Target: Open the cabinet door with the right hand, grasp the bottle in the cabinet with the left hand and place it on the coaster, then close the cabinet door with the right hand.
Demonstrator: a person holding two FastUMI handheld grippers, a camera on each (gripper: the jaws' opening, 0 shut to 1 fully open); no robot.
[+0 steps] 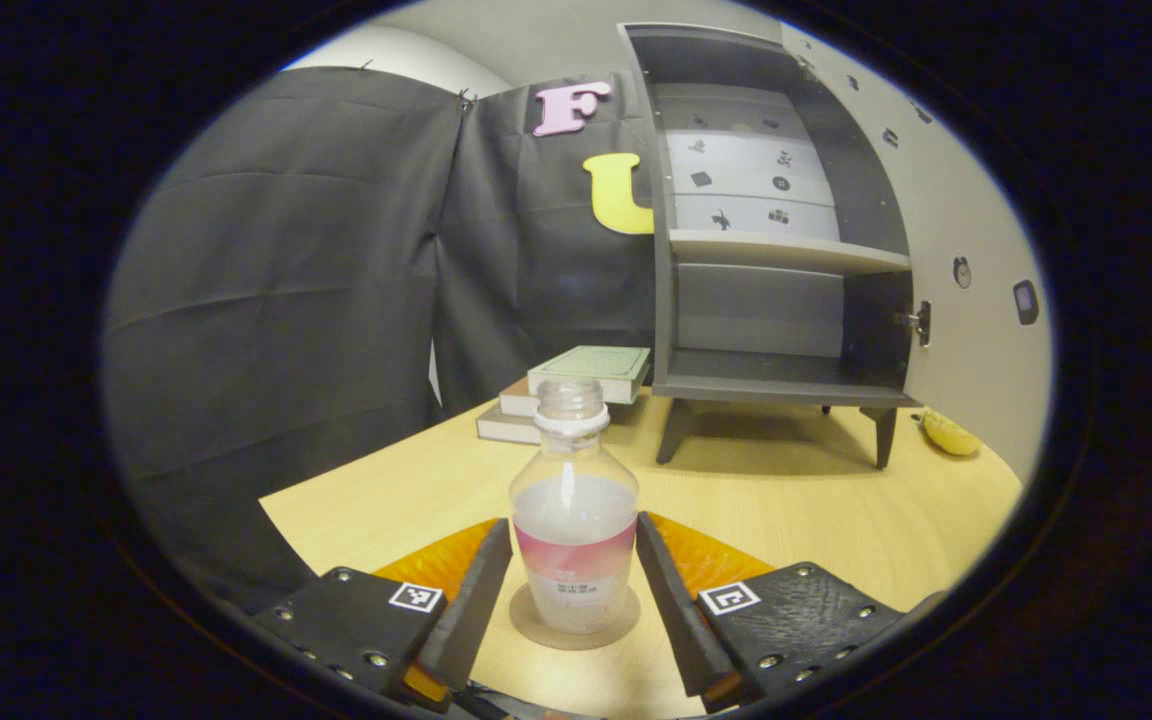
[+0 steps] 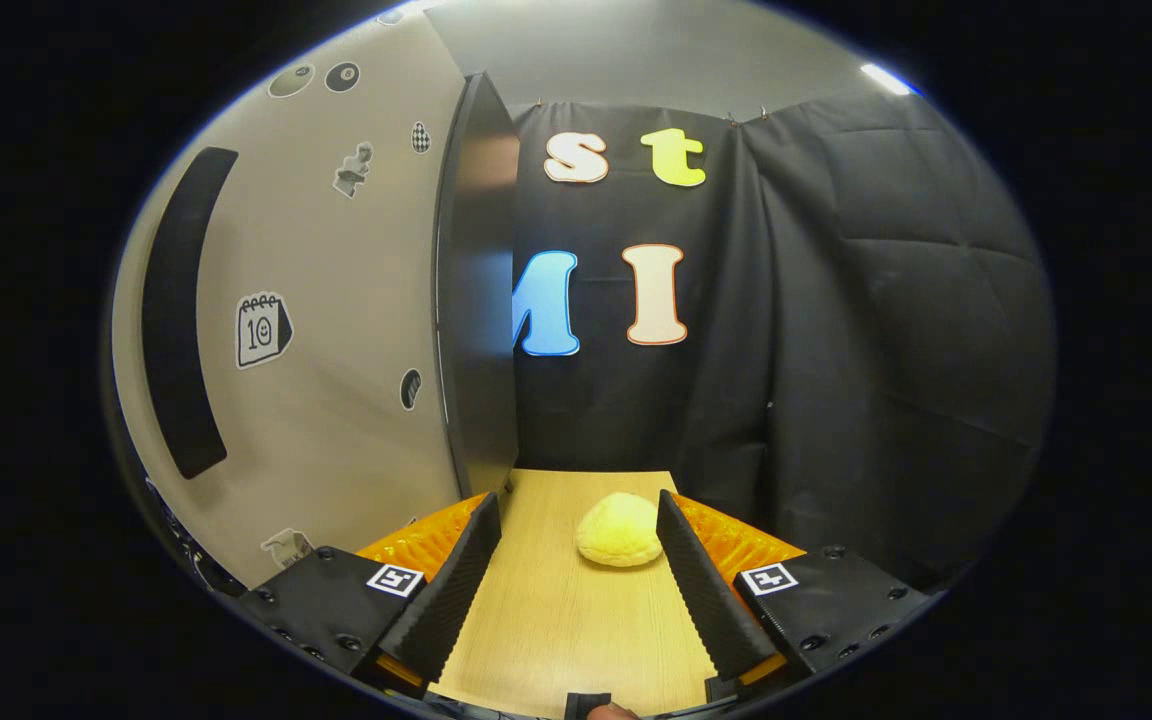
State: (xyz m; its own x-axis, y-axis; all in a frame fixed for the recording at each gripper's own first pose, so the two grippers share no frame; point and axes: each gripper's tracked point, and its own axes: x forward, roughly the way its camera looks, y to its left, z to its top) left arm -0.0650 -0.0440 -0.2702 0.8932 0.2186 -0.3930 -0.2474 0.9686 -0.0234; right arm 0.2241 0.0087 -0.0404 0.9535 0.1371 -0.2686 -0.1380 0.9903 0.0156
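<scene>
A clear bottle [image 1: 574, 520] with a pink label and no cap stands upright on a round brown coaster [image 1: 576, 625] on the wooden table. My left gripper [image 1: 574, 522] is shut on the bottle, its two fingertips pressing the bottle's sides. Behind it the grey cabinet [image 1: 776, 250] stands open with bare shelves, its door [image 1: 976, 300] swung out to the right. In the right gripper view, my right gripper [image 2: 578, 508] is open just right of the door's edge [image 2: 476, 300]. It holds nothing. The door's pale outer face carries a long black handle [image 2: 181, 310].
Stacked books [image 1: 576, 385] lie left of the cabinet's legs. A yellow bun-shaped thing [image 2: 619, 530] lies on the table beyond my right fingertips, also seen by the door's foot [image 1: 951, 435]. Black cloth walls close in the table [image 1: 796, 510].
</scene>
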